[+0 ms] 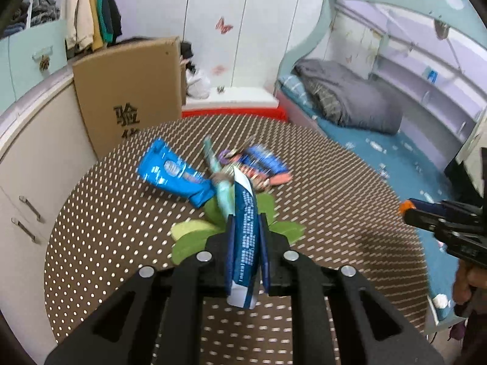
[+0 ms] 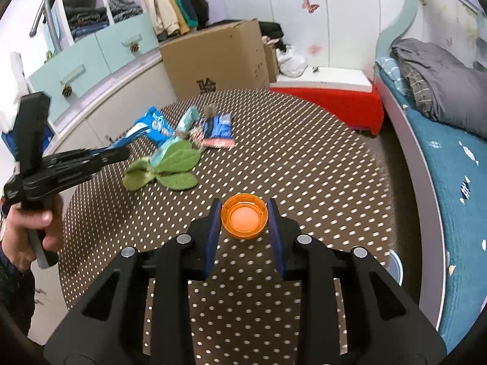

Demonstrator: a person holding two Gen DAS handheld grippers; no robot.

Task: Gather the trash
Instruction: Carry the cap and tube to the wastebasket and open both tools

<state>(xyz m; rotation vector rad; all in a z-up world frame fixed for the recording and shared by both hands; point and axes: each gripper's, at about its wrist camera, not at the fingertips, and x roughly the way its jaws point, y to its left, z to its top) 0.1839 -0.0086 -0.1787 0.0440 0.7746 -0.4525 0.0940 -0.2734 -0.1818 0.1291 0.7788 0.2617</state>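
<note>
The left gripper (image 1: 247, 228) was clenched on a flat blue-and-white printed wrapper (image 1: 246, 237), which stood on edge between the two blue pads and stuck out past them at both ends, its white lower end hanging above the brown table with white polka dots (image 1: 350, 213). The right gripper (image 2: 244, 213) held a small round orange plastic bottle cap (image 2: 244, 220) between its blue pads (image 2: 213, 234), open side up. The cap sat at the fingertips, with narrow slivers of gap showing at its sides, so the grip looked light; whether the cap rested on the table or was lifted could not be told.

Just beyond the left gripper's fingertips, a green leaf-shaped plush piece (image 1: 194, 237) lay flat on the table, toward the middle. Beyond it, toward the far edge, lay a loose pile of wrappers: a bright blue snack pouch (image 1: 173, 176) on the left, a pale teal stick-shaped packet (image 1: 217, 176) lying across the middle, and a dark blue and pink packet (image 1: 261, 167) on the right. They overlapped and were blurred, so their print could not be read.

In the right wrist view the person's left hand (image 2: 30, 228) gripped the handle of the left tool, near the table's left edge. Beyond the far edge stood a brown cardboard box (image 1: 127, 91) and a red-sided low platform with a white top (image 2: 334, 94). A bed with a teal cover and a grey quilt (image 1: 350, 100) ran along the table's right side.
</note>
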